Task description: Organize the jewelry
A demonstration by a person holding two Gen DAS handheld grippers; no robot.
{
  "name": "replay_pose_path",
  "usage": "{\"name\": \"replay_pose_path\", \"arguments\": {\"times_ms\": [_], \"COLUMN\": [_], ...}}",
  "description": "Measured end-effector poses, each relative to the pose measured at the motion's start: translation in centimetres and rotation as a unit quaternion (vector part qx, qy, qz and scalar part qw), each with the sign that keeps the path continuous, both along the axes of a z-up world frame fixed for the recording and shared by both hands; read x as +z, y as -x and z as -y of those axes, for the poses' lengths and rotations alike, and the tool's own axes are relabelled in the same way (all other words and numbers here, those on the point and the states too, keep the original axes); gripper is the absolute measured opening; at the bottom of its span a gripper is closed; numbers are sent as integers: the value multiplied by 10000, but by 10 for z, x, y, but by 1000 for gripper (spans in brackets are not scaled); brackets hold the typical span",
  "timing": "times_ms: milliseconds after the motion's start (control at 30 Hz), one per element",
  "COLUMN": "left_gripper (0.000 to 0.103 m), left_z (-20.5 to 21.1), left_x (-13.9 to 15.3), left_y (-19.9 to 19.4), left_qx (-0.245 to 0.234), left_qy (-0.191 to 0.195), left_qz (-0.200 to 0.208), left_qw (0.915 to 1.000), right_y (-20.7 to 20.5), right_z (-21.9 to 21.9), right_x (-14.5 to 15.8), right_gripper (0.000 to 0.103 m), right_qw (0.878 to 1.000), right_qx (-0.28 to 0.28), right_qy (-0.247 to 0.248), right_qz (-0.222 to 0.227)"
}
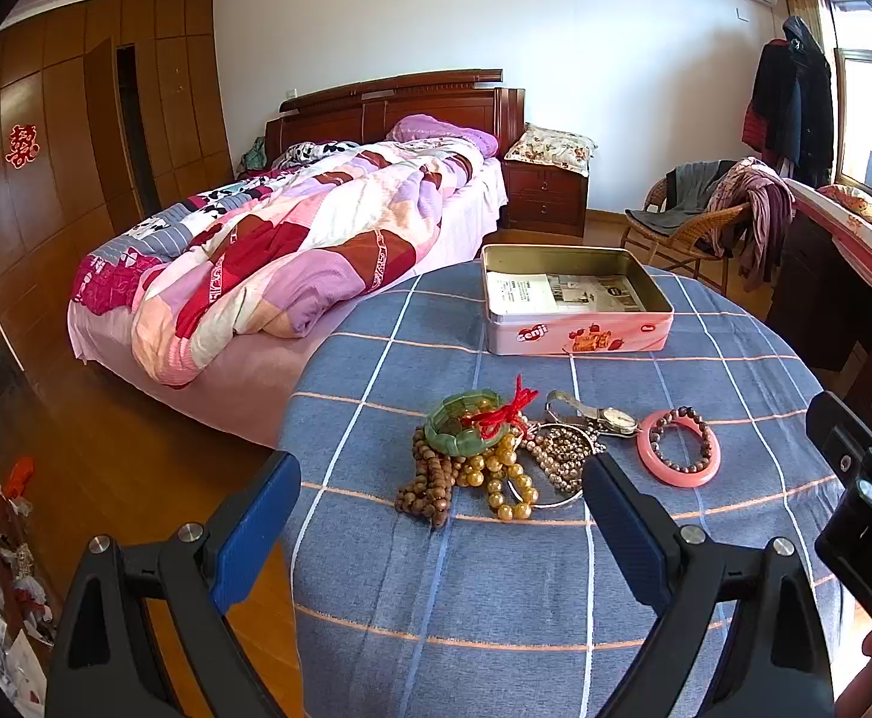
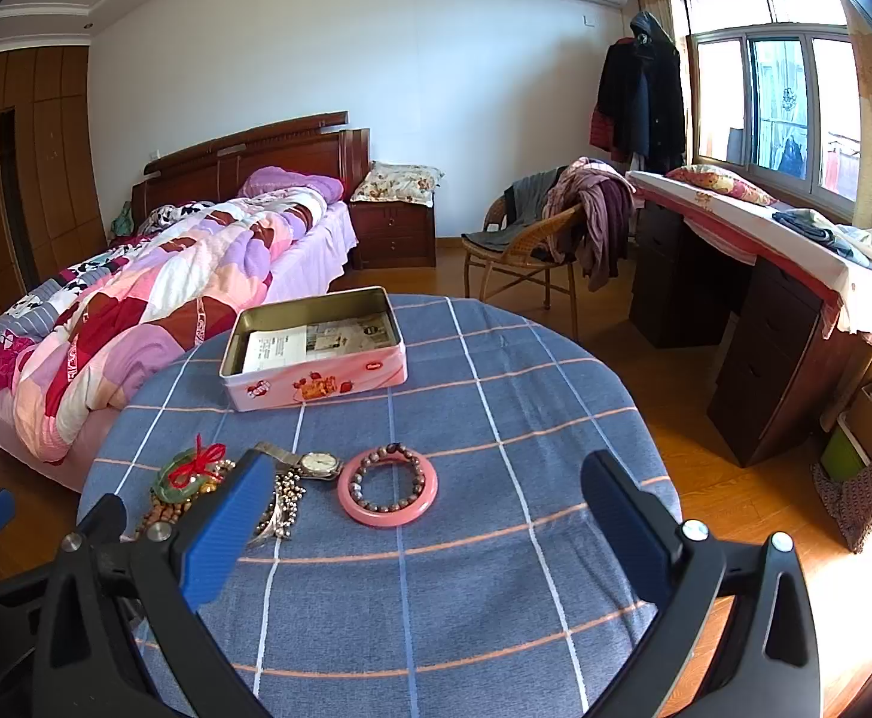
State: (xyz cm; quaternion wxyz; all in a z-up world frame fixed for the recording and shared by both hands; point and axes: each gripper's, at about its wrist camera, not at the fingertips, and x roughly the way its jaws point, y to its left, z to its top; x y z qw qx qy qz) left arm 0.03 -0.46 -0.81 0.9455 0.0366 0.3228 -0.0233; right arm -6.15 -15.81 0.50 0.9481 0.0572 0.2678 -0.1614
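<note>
Left gripper (image 1: 442, 508) hovers with its blue fingers spread wide and empty above the near edge of the jewelry heap (image 1: 496, 455) on the checked tablecloth (image 1: 496, 598). A green bangle (image 1: 466, 425) tied with red cord tops wooden and amber bead strands; a watch (image 1: 609, 419) lies beside them, and a pink bangle (image 1: 678, 449) ringing a bead bracelet (image 1: 678, 440) sits just right. Beyond stands the open tin (image 1: 573, 299).

Right gripper (image 2: 424, 520) is likewise spread and empty, facing the pink bangle (image 2: 387, 493). That ring looks stiff, light and slippery, likely best pinched across its rim; the bead strands look limp and prone to tangle.
</note>
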Motion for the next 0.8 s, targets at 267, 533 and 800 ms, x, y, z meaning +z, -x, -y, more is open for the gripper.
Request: {"name": "replay_pose_path", "arguments": {"times_ms": [267,533,800], "left_gripper": [95,95,95], "left_z": [-1,0,0], "left_x": [-1,-1,-2], "left_y": [0,0,-1], "left_qx": [7,4,9], "left_qy": [-3,6,21], "left_qz": [12,27,1], "left_qw": [10000,10000,10000], "right_y": [0,0,-1], "right_z": [0,-1,-1], "right_x": [0,0,-1], "right_gripper": [103,103,103], "right_qw": [10000,10000,10000], "right_qx": [-3,0,3], "right_qy": [2,5,-2], "right_qz": [-3,-4,-24]}}
